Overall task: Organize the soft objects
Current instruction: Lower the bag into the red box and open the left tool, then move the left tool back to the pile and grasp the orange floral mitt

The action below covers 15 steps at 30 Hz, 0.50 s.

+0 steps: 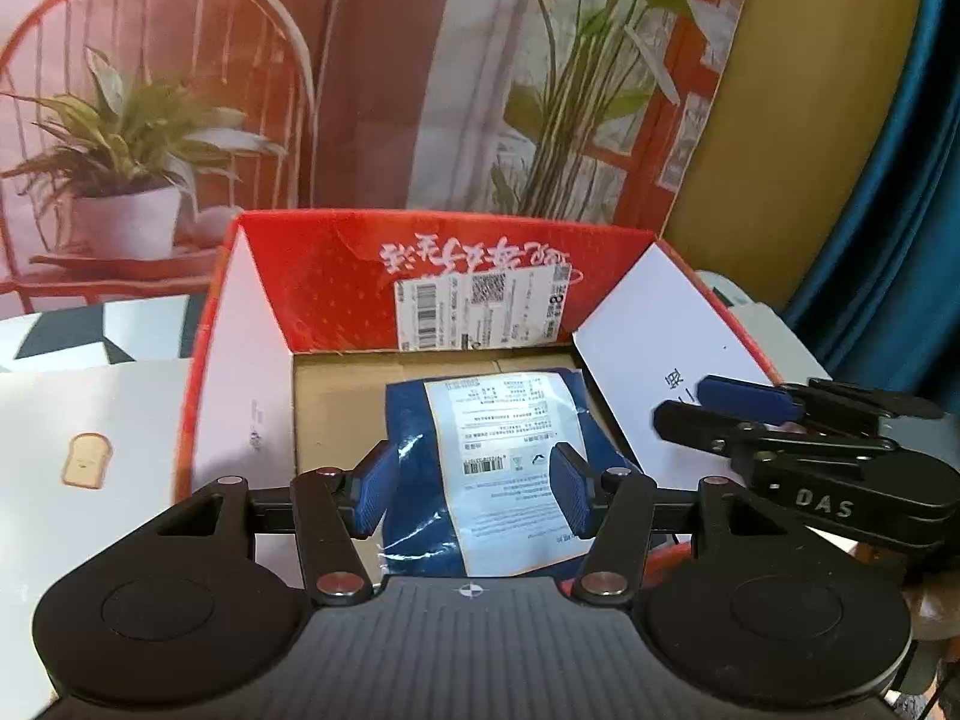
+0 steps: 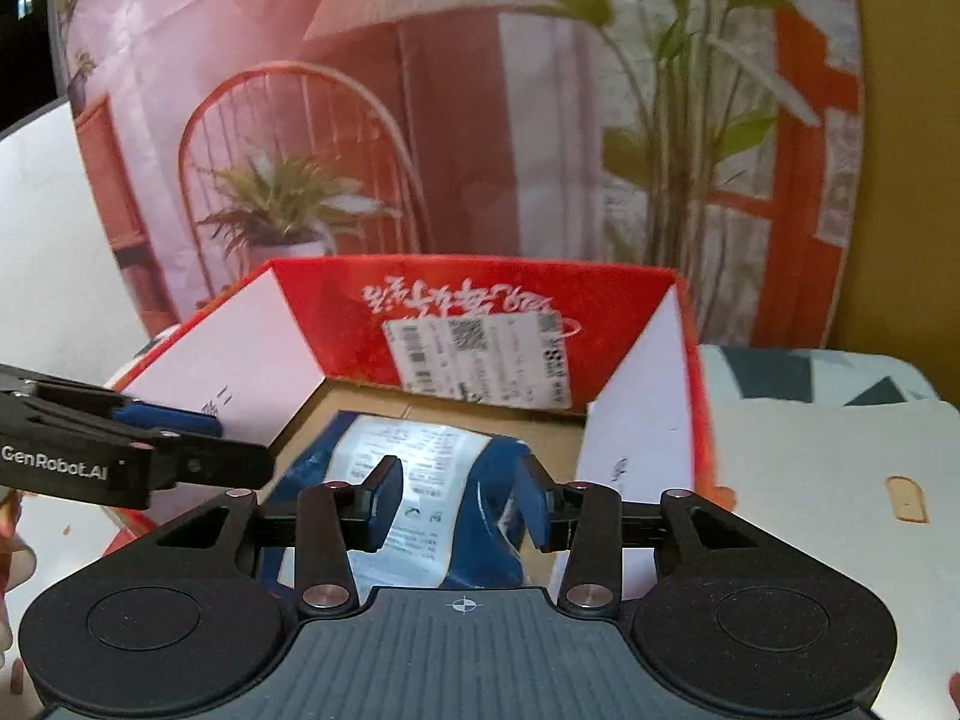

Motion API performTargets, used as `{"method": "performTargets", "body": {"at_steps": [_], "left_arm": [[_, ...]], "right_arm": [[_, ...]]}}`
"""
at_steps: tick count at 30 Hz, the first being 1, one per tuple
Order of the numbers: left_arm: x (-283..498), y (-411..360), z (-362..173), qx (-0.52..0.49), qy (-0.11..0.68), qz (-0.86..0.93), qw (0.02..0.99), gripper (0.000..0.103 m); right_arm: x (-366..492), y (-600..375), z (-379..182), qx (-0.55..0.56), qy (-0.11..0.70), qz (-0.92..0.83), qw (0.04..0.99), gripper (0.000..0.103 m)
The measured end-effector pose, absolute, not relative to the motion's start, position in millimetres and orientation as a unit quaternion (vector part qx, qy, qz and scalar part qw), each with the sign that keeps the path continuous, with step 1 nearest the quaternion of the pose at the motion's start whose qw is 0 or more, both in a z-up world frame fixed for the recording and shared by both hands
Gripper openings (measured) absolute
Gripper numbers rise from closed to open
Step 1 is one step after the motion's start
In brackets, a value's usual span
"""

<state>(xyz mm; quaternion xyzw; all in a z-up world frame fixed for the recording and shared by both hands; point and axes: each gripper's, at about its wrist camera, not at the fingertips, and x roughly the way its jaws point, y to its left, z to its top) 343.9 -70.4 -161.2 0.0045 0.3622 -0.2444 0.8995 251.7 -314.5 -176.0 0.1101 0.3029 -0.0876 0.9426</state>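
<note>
A soft blue plastic parcel (image 1: 498, 462) with a white shipping label lies inside an open red cardboard box (image 1: 336, 276). My left gripper (image 1: 471, 489) is open, its blue pads on either side of the parcel, just above it. The parcel also shows in the right wrist view (image 2: 444, 492), inside the same red box (image 2: 336, 318). My right gripper (image 2: 459, 498) is open and straddles the parcel from the other side. Each gripper shows side-on in the other's view, the right one (image 1: 708, 405) and the left one (image 2: 222, 444), at the box's edge.
The box flaps (image 1: 654, 324) stand open, white inside. The box sits on a white surface with a toast print (image 1: 87, 459). A backdrop printed with a red chair and plants (image 1: 144, 120) hangs behind. A blue curtain (image 1: 900, 210) is at the right.
</note>
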Motion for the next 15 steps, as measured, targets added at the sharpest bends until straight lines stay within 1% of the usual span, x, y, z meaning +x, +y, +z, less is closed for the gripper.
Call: {"method": "performTargets", "body": {"at_steps": [5, 10, 15], "left_arm": [[311, -55, -149, -0.016, 0.340, -0.240, 0.909, 0.058], [263, -40, -142, -0.023, 0.321, -0.235, 0.917, 0.058], [217, -26, -142, -0.020, 0.307, -0.238, 0.921, 0.058]], "right_arm": [[221, -303, -161, 0.108, 0.260, -0.098, 0.955, 0.039], [177, -283, -147, 0.111, 0.217, -0.095, 0.965, 0.040], [135, -261, -143, 0.111, 0.202, -0.087, 0.969, 0.041]]}}
